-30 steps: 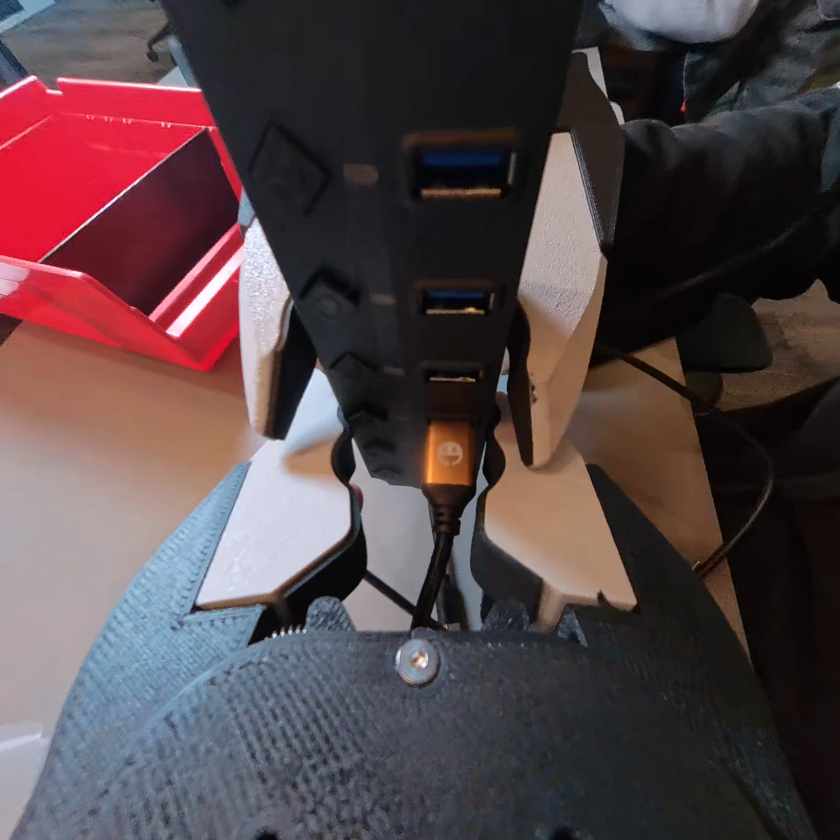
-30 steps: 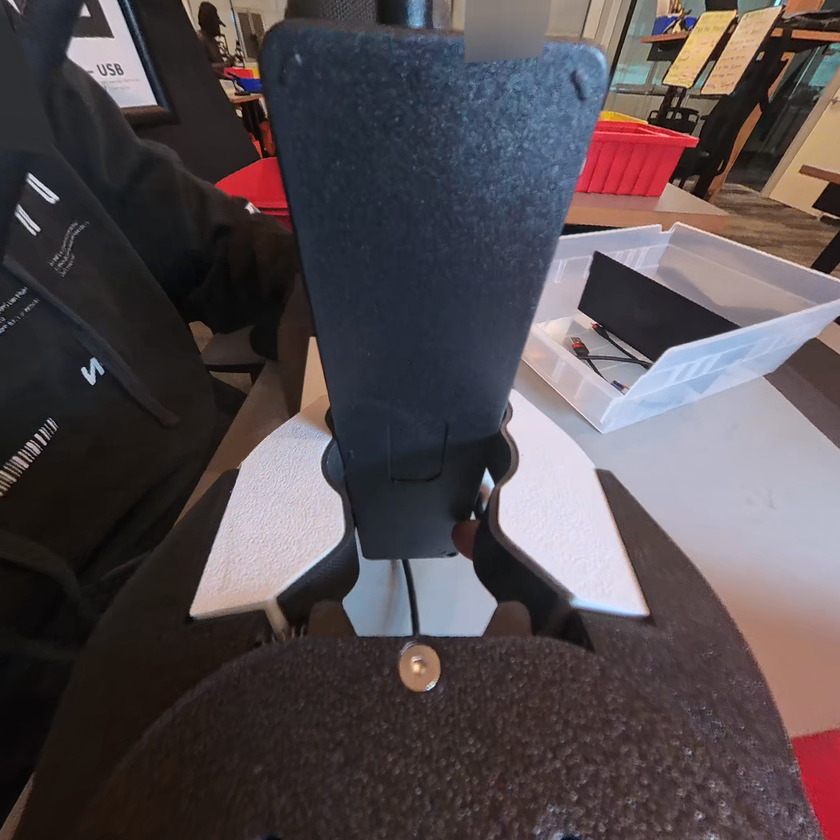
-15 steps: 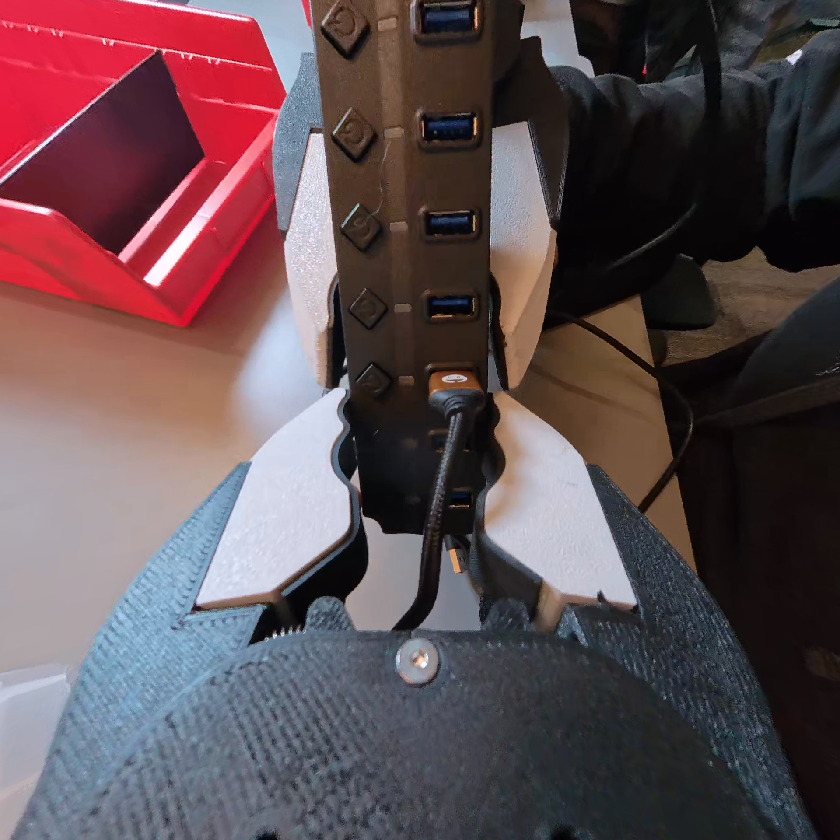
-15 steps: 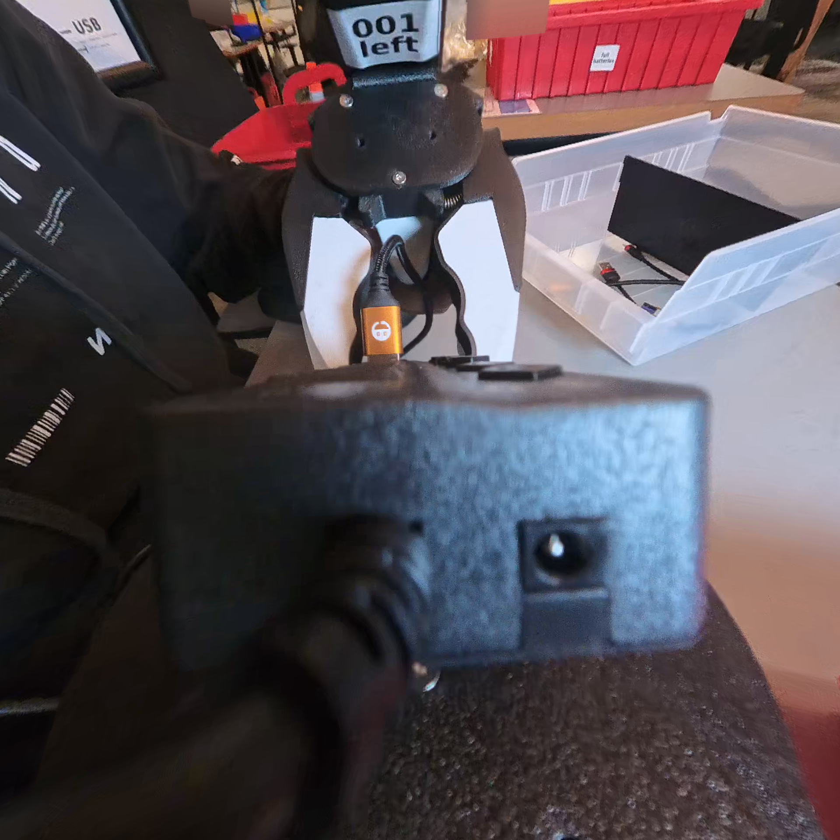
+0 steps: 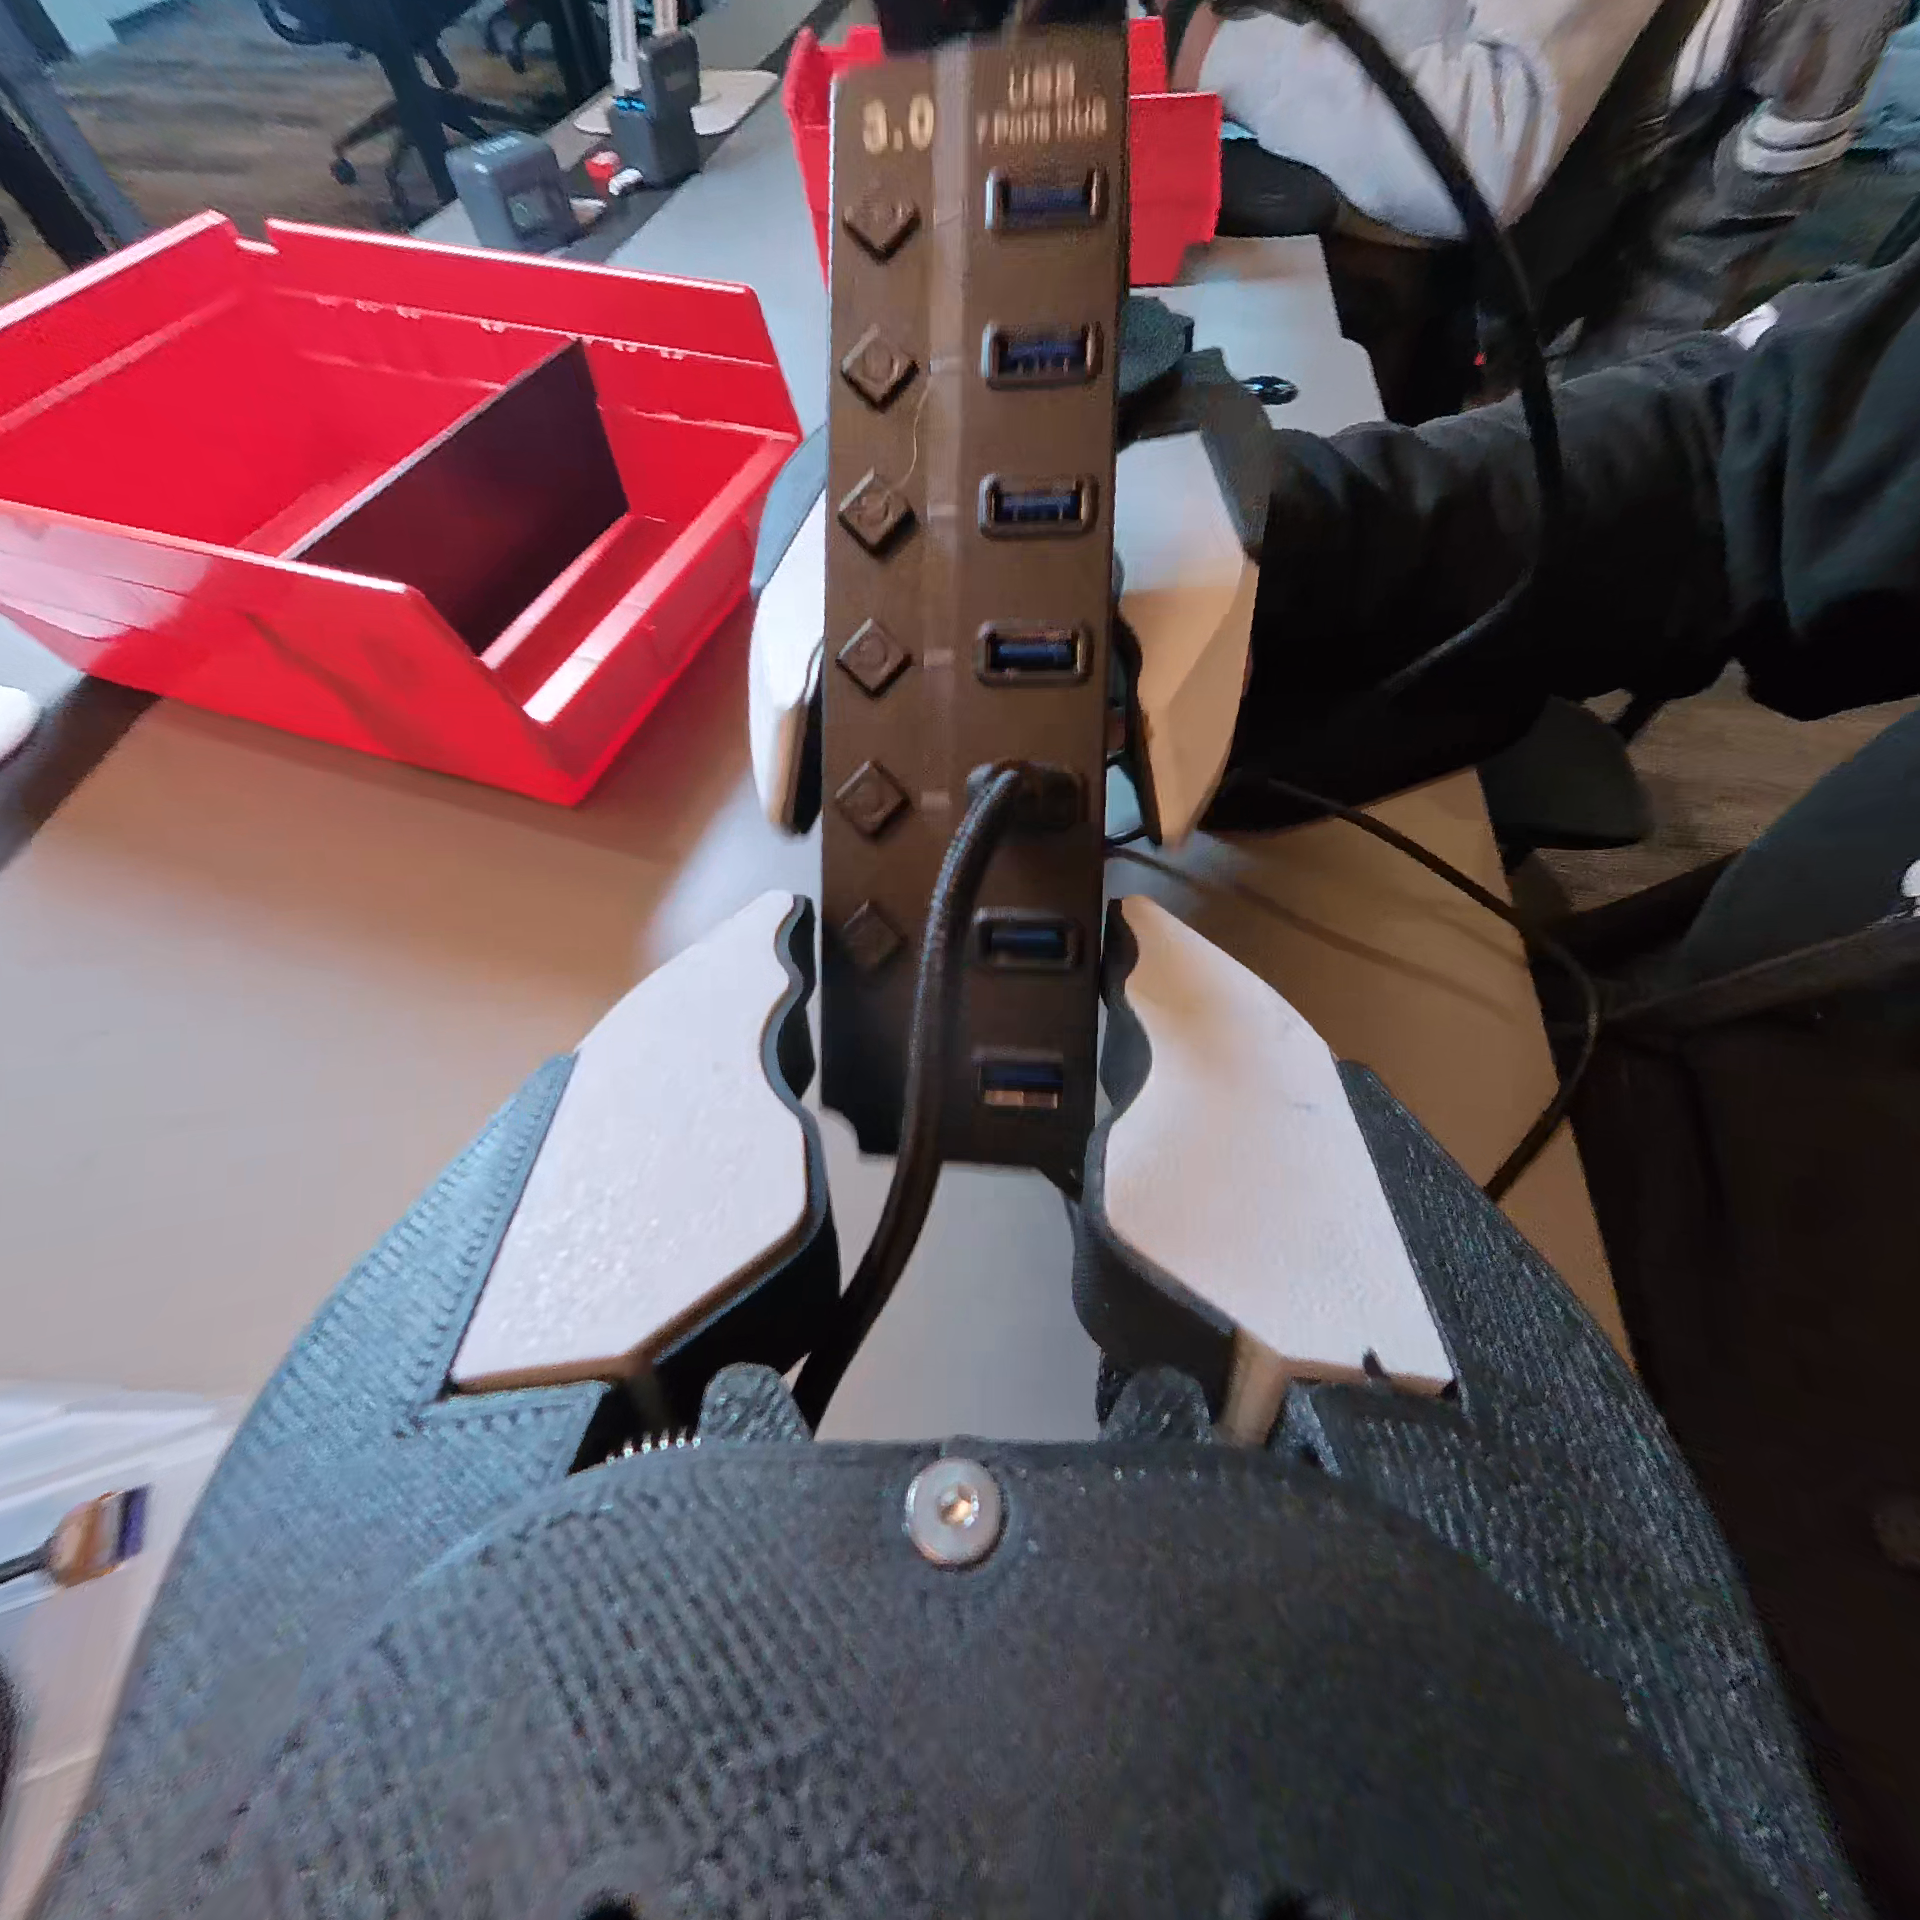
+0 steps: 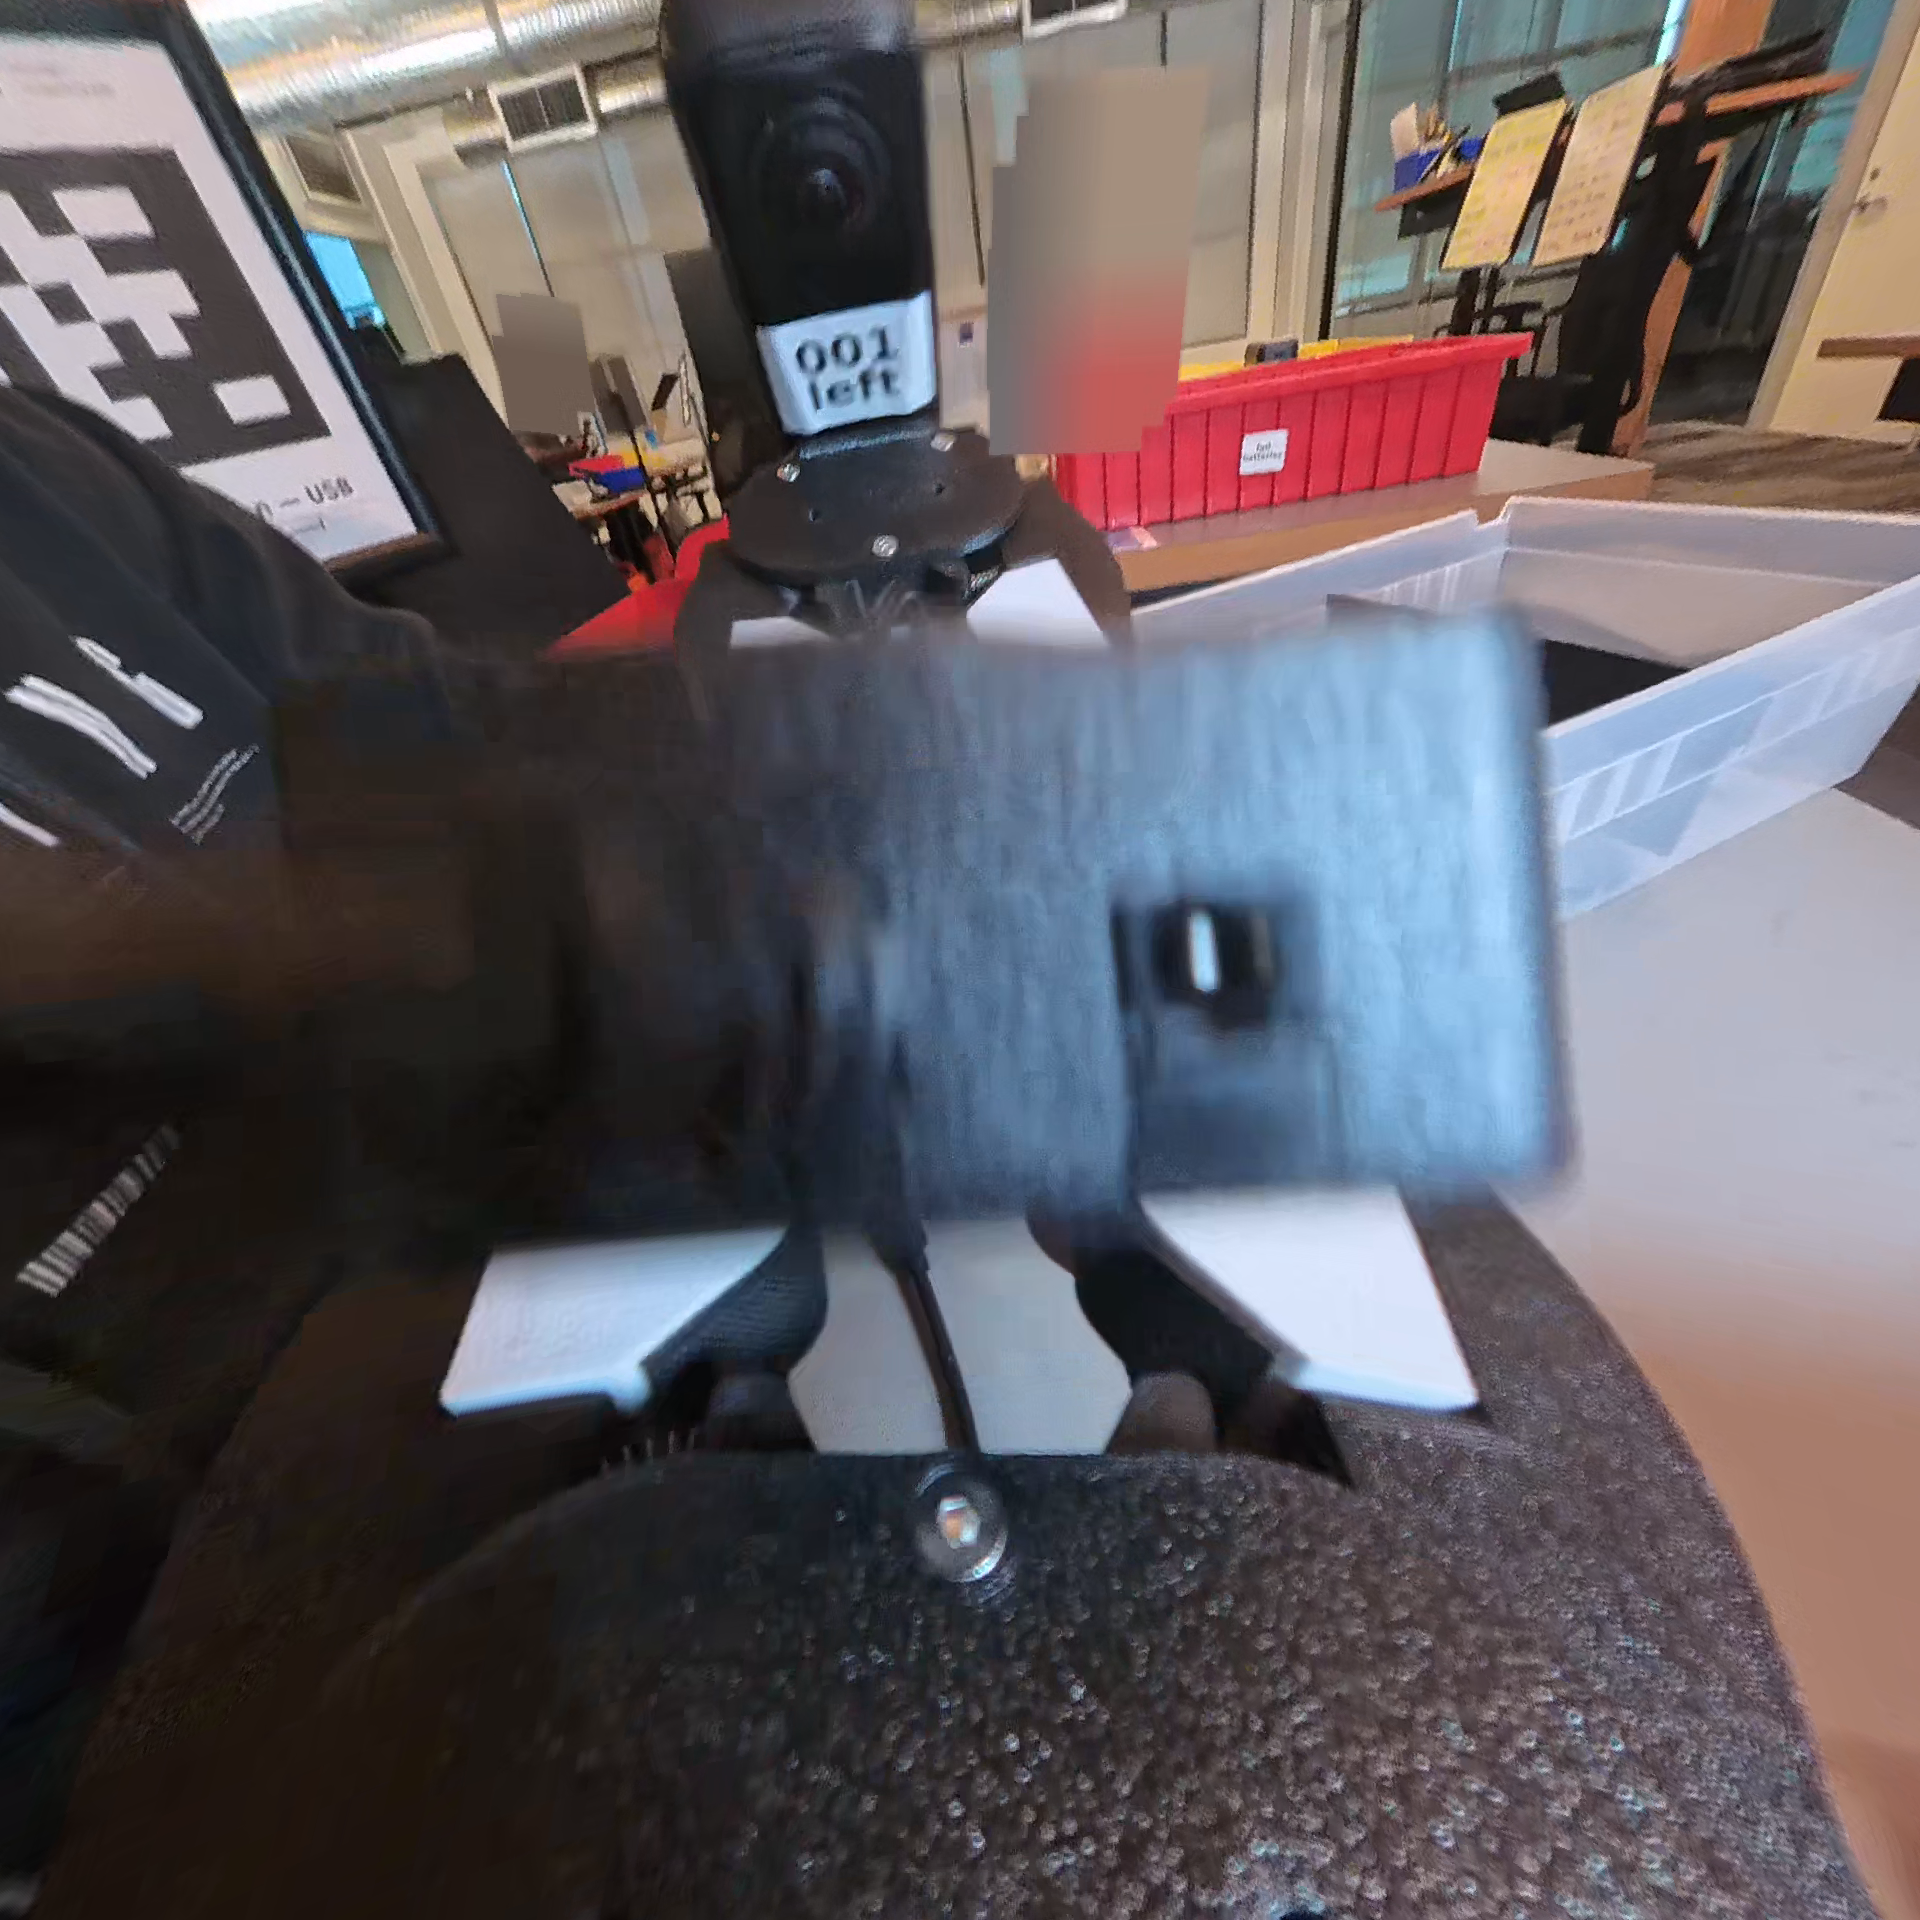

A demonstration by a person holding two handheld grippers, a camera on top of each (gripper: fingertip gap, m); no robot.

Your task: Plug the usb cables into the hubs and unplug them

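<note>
A long black USB hub with several blue ports is held up in the air. A black braided cable runs up between my left fingers, and its plug sits in the fifth port from the far end. My left gripper has its jaws apart by about the hub's width; the hub's near end lies between the tips and the cable hangs loose in the gap. My right gripper is shut on the hub, whose blurred end fills that view. Its white fingers show behind the hub.
A red bin with a dark divider stands on the tan table at the left. A clear bin lies at the right, a red crate behind it. A person's dark sleeve is at the right. Another plug lies at the lower left.
The plug went from lying slanted at the port to seated in it. The hub tilted away from the left camera and turned end-on to the right camera.
</note>
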